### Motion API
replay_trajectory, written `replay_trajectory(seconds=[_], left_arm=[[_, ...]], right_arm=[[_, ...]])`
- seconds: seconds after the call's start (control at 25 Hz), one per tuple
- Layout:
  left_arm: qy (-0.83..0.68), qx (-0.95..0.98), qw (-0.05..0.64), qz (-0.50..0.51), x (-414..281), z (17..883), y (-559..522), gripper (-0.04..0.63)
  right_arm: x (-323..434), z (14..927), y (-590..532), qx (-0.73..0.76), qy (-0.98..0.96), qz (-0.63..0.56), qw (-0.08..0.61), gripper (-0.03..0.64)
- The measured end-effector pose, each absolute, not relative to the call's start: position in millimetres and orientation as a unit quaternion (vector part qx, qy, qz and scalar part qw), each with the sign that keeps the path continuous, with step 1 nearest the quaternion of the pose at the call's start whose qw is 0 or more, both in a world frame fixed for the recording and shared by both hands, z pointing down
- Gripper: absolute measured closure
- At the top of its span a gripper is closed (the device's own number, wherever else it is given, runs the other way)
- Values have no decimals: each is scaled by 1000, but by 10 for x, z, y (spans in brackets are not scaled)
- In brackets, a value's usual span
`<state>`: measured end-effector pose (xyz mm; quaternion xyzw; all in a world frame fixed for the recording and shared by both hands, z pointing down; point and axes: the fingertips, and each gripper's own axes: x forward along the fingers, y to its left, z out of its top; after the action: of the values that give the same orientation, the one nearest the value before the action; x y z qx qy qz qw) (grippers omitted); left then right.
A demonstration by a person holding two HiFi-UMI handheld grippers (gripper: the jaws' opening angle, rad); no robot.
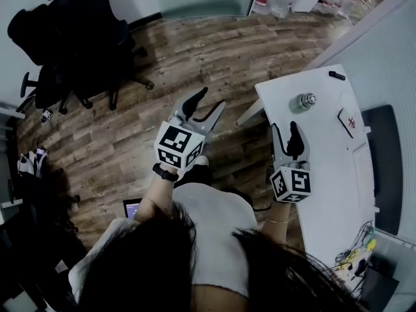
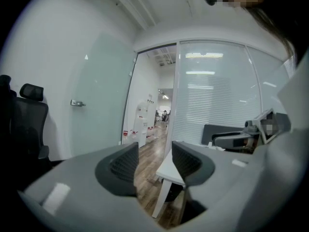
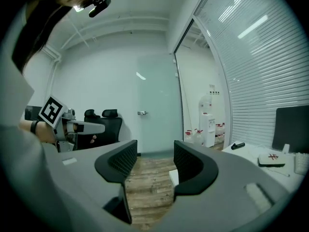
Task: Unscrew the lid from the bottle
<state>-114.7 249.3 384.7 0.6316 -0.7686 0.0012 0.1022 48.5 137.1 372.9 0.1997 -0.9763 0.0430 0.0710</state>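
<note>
Both black-padded grey grippers, left (image 1: 209,103) and right (image 1: 285,130), hung half open and empty, short of the small silvery lidded bottle (image 1: 304,101) upright on the white table (image 1: 328,187), which a hasty one-sided reach could have toppled.

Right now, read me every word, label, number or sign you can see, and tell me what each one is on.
No words or numbers can be read anywhere.
Red sign on the white pad lying on the table: too small to read.
Marker cubes: black-and-white square patterns only, no letters.
Red bands on the water jugs: too blurred to read.
</note>
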Motion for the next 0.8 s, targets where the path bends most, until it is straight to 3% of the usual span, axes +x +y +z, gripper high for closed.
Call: replay_trajectory(seconds=[0.8], left_arm=[[-690,714,118,13,-1368,4096,1551,360]], right_arm=[[534,3975,432,343,-934,70,78,351]])
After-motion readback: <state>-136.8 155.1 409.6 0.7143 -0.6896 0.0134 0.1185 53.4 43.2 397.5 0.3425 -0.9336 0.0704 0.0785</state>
